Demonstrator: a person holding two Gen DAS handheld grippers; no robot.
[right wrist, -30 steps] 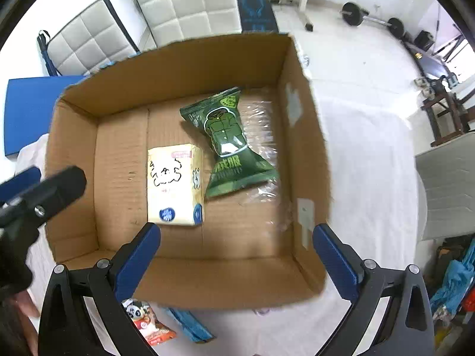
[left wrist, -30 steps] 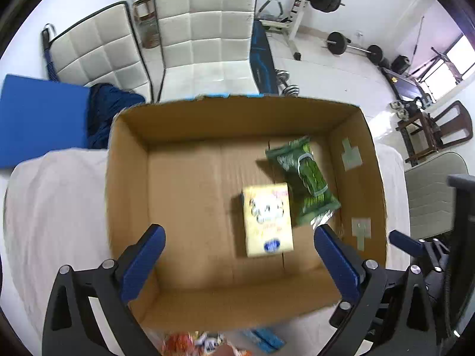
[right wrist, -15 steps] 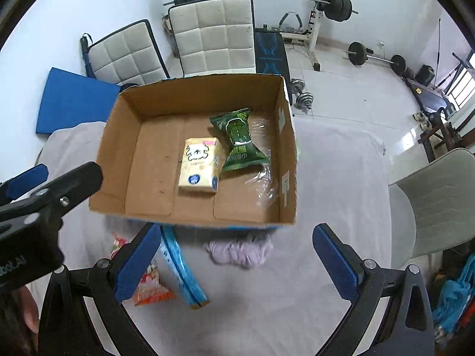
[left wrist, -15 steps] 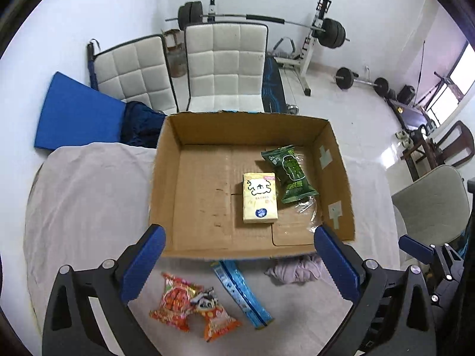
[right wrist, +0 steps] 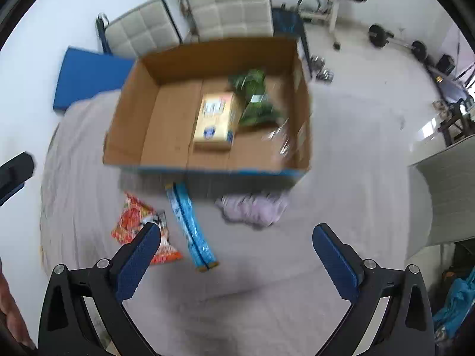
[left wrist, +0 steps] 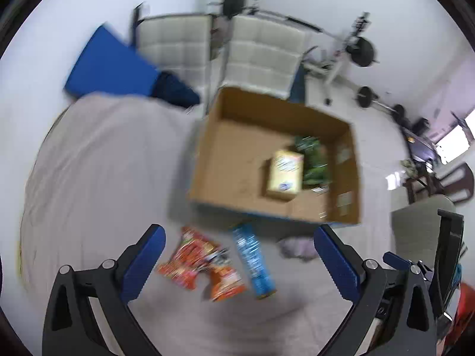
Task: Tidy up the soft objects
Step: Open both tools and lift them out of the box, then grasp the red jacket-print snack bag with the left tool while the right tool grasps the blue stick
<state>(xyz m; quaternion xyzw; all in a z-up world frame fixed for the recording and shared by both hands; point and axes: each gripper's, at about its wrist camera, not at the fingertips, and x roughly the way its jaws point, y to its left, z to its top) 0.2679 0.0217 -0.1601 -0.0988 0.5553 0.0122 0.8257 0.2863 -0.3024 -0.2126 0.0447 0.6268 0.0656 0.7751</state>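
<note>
An open cardboard box (left wrist: 237, 154) (right wrist: 166, 124) stands on a cloth-covered table. Inside lie a yellow tissue pack (left wrist: 285, 175) (right wrist: 215, 121) and a green snack bag (left wrist: 314, 157) (right wrist: 255, 101). In front of the box lie orange snack bags (left wrist: 202, 264) (right wrist: 139, 222), a blue tube-shaped packet (left wrist: 253, 261) (right wrist: 190, 225) and a crumpled lilac cloth (left wrist: 294, 246) (right wrist: 252, 207). My left gripper (left wrist: 240, 264) is open and empty above the orange bags and blue packet. My right gripper (right wrist: 237, 255) is open and empty, just short of the lilac cloth.
Two white padded chairs (left wrist: 261, 56) (right wrist: 228, 6) and a blue mat (left wrist: 109, 71) (right wrist: 89, 74) stand behind the table. Weights and a bench (left wrist: 359, 53) are on the floor beyond. A grey chair (right wrist: 445, 190) stands to the right.
Both grippers have pulled back from over the box towards the table's near side. The loose packets and the lilac cloth in front of the box have come into view. Both stay open.
</note>
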